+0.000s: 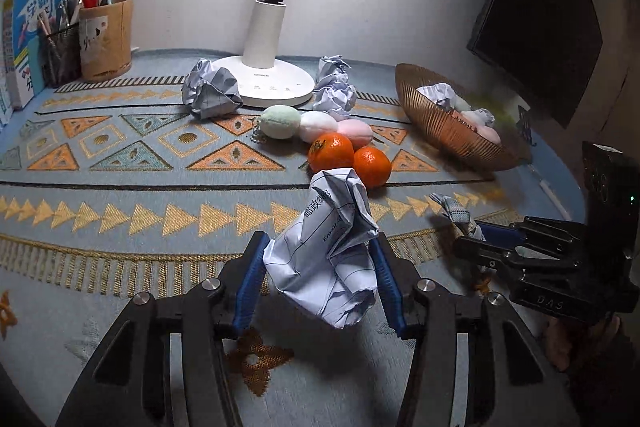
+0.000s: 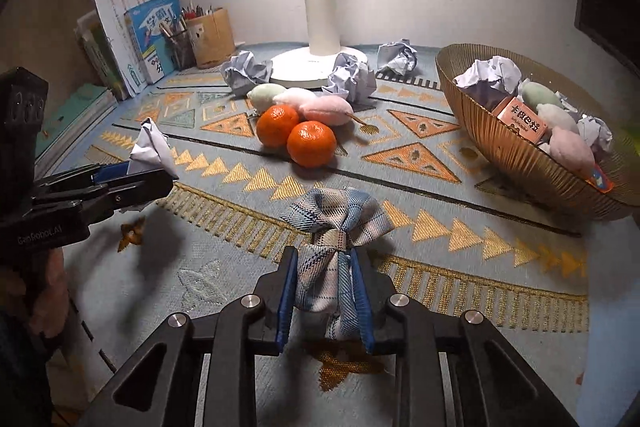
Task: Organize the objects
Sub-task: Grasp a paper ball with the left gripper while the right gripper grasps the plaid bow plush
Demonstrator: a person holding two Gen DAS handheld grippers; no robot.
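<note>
My left gripper (image 1: 318, 251) is shut on a crumpled paper ball (image 1: 328, 251) and holds it above the patterned cloth; it also shows at the left of the right wrist view (image 2: 136, 175) with the paper (image 2: 150, 149). My right gripper (image 2: 325, 267) is shut on a plaid fabric bow (image 2: 336, 227); in the left wrist view it is at the right (image 1: 476, 235) with the bow (image 1: 454, 211). Two oranges (image 2: 296, 135) and three plush balls (image 2: 300, 101) lie mid-table. A gold wire basket (image 2: 516, 151) at the right holds paper, plush balls and a small box.
A white desk lamp (image 2: 320, 27) stands at the back with crumpled papers (image 2: 352, 77) around its base. Pen holders (image 2: 200, 37) and books (image 2: 136, 35) stand at the back left. A dark monitor (image 1: 536, 27) hangs at the right.
</note>
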